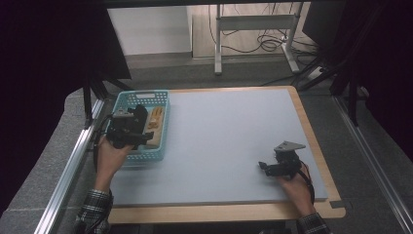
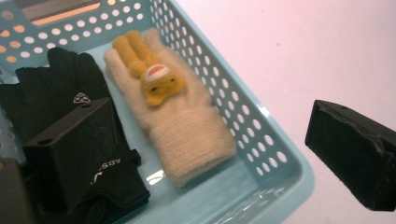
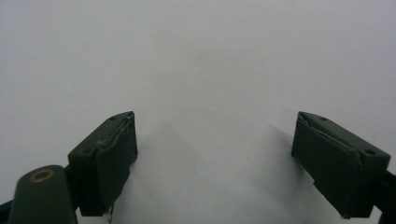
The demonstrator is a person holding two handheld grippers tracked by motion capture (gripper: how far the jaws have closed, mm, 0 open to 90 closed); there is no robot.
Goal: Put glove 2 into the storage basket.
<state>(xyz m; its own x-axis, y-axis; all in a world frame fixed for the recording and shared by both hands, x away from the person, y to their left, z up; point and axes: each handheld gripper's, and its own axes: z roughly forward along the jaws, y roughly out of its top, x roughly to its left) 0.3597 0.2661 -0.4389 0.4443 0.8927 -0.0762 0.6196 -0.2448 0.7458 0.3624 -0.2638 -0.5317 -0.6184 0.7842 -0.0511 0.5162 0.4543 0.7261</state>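
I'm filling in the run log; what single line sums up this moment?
left gripper: open, over basket | cream glove and black glove: in basket | right gripper: open, over bare mat

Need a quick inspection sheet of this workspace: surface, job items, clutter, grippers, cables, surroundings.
Surface: pale grey mat on a wood-edged table, bare around the right gripper.
Job's things: blue basket at the mat's left edge holds a cream glove with an orange animal figure and a black glove, side by side.
Clutter: nothing seen.
Grippers: left gripper open over the basket, one jaw above the black glove, the other outside the basket wall; right gripper open over bare mat.
Cables: loose cables on the floor beyond the table.
Surroundings: metal stand, dark curtains at both sides.
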